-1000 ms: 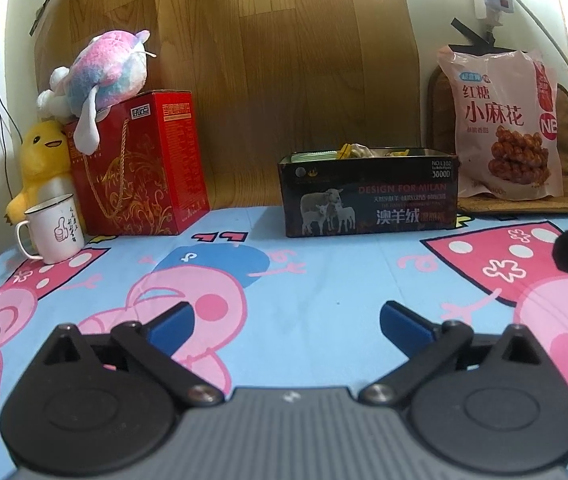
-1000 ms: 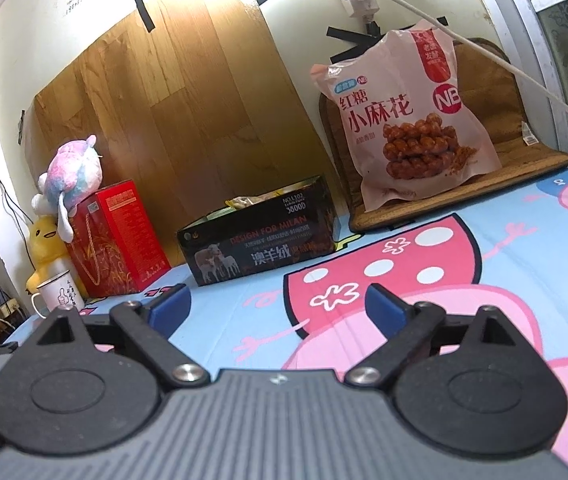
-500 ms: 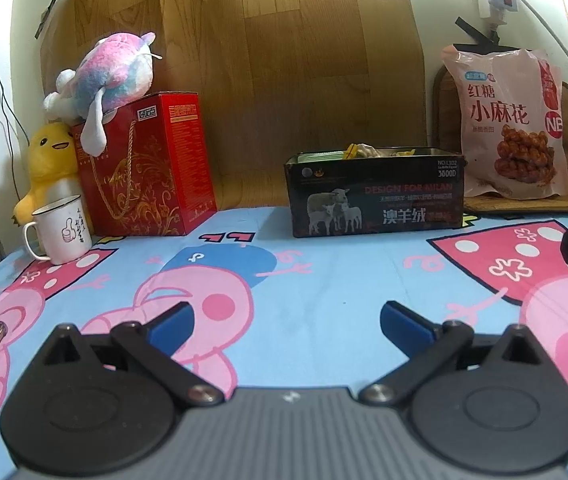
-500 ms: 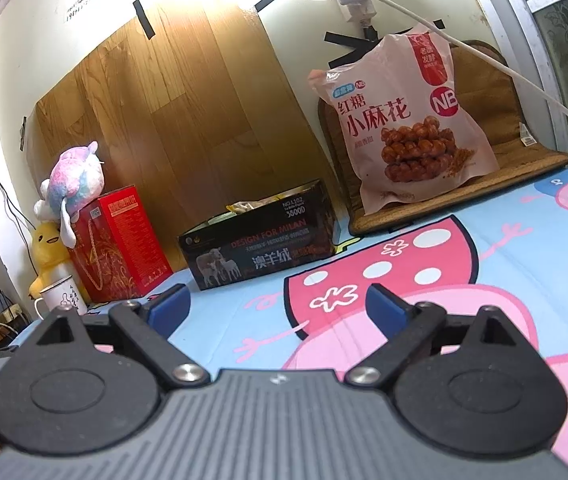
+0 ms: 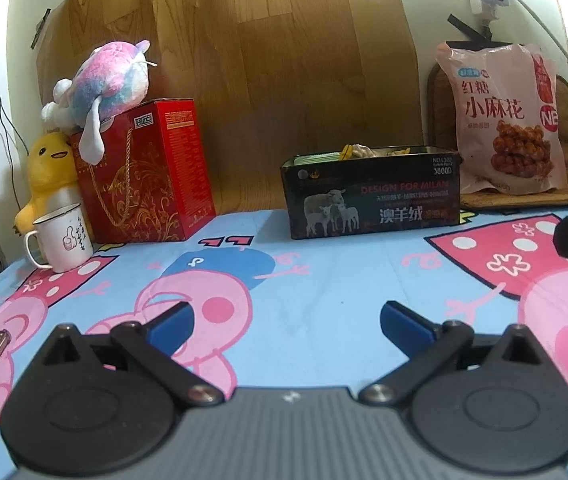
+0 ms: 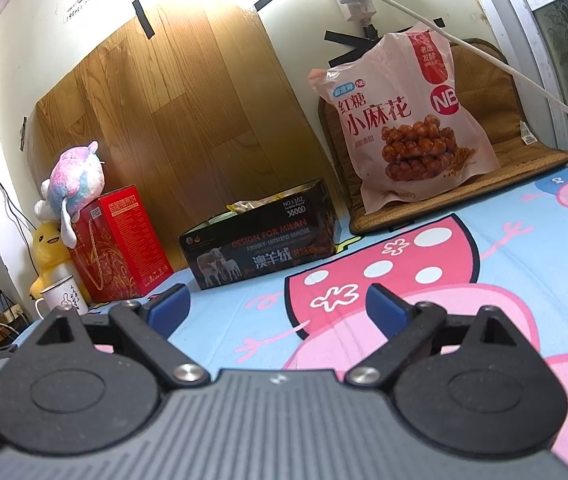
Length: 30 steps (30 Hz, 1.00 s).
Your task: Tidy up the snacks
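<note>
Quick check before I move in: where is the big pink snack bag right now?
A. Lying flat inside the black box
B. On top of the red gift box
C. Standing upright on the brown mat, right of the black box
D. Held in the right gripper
C: the pink snack bag stands upright on the brown mat, right of the black box; both the left gripper and the right gripper are open and empty.

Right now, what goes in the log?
left tongs: open, empty | right tongs: open, empty | snack bag: leaning upright | black box: open
</note>
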### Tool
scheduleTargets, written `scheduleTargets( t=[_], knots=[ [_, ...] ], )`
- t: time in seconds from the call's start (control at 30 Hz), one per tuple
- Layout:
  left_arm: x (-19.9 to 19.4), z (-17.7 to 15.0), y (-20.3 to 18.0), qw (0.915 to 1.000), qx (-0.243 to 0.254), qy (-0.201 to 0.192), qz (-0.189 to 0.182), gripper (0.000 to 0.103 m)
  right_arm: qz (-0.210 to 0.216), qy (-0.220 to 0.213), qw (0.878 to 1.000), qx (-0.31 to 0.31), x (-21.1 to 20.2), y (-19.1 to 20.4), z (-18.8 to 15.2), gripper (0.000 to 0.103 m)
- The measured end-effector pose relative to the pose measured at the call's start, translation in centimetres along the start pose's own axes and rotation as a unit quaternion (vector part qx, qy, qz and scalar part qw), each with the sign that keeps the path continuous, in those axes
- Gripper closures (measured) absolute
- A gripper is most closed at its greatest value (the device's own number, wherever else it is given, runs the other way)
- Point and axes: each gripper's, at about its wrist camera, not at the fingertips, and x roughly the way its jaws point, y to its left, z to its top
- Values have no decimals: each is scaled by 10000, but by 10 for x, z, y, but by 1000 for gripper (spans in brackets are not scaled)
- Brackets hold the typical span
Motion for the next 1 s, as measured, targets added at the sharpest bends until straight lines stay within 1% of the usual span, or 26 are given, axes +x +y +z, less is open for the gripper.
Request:
scheduleTargets(
  t=[0.13,0.33,0.57,1.0],
  knots=[
    [0,0,0,10000,12,28,-16,0,0,-1,10000,3,0,0,0,7],
    [0,-4,4,9997,-52,238,-97,0,1,3,10000,0,0,0,0,7],
    [0,-6,5,9993,-63,341,-102,0,-1,12,10000,0,1,1,-1,7],
    [2,-6,6,9991,-123,388,-120,0,-6,21,10000,3,1,2,-1,7]
  ],
)
